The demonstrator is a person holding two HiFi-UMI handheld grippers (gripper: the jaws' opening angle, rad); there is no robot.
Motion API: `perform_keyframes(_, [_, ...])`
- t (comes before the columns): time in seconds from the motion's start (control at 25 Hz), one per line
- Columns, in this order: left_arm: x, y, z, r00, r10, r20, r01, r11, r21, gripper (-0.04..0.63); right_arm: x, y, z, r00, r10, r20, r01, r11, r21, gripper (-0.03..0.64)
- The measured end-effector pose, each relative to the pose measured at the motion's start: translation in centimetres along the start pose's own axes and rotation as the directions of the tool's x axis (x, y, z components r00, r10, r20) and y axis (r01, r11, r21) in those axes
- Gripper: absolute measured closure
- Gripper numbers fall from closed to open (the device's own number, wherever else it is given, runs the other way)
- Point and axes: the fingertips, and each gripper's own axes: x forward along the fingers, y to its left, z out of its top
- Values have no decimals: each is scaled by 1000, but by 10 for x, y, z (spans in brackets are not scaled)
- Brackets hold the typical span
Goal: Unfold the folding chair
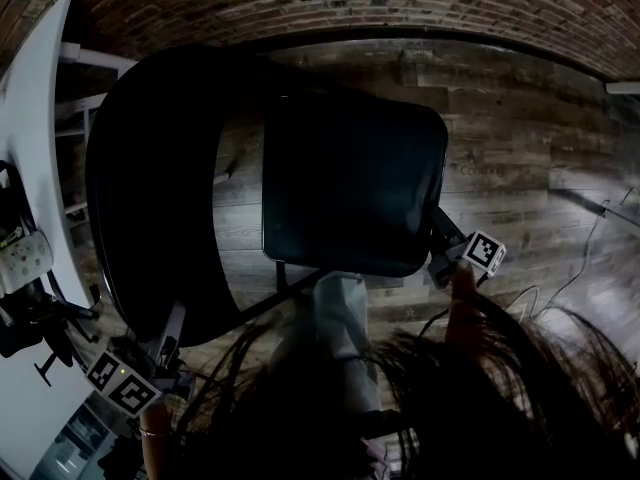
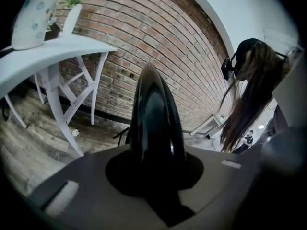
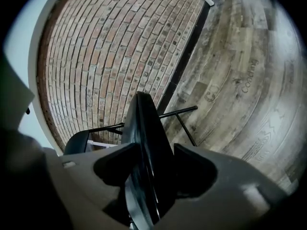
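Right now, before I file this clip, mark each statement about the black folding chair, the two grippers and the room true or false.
1. The left gripper is clamped on the chair's curved black backrest. True.
2. The right gripper hangs empty over the floor. False: its jaws grip the edge of the flat black seat panel.
3. A red-brown brick wall runs behind the chair. True.
4. The white table stands on the right gripper's side. False: it is on the left gripper's side, beyond the backrest.
5. The floor is grey carpet. False: it is a weathered wood-plank floor.
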Motion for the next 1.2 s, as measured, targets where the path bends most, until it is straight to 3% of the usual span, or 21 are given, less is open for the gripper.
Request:
perform_keyframes(0.24, [1, 0, -1, 1000, 6, 2, -6, 1000, 3, 522, 3, 4, 1, 998, 56, 2, -56, 998, 15, 377])
perform_keyframes(0.48, [3, 2, -3, 1000, 25, -12, -25, 1000, 16, 500, -1, 0, 0, 999, -11, 30, 10, 1000, 26, 379])
perform_keyframes(0.72, [3, 6, -5, 993, 98, -67, -93, 993, 74, 466, -13, 3, -1, 995, -75, 70, 73, 997, 26, 419])
perform_keyframes(0.92, [1, 9, -4, 988, 147, -43, -144, 988, 59, 443, -18, 13, -5, 993, -75, 93, 76, 997, -6, 440])
perform_keyframes(1.08, [-7, 7, -7, 985, 174, -13, -172, 981, 88, 443, -28, 20, -17, 989, -113, 97, 118, 992, -48, 440])
perform_keyframes(1.2, [-18, 5, -12, 984, 177, 1, -176, 980, 97, 445, -35, 32, -31, 992, -98, 78, 103, 993, -54, 440])
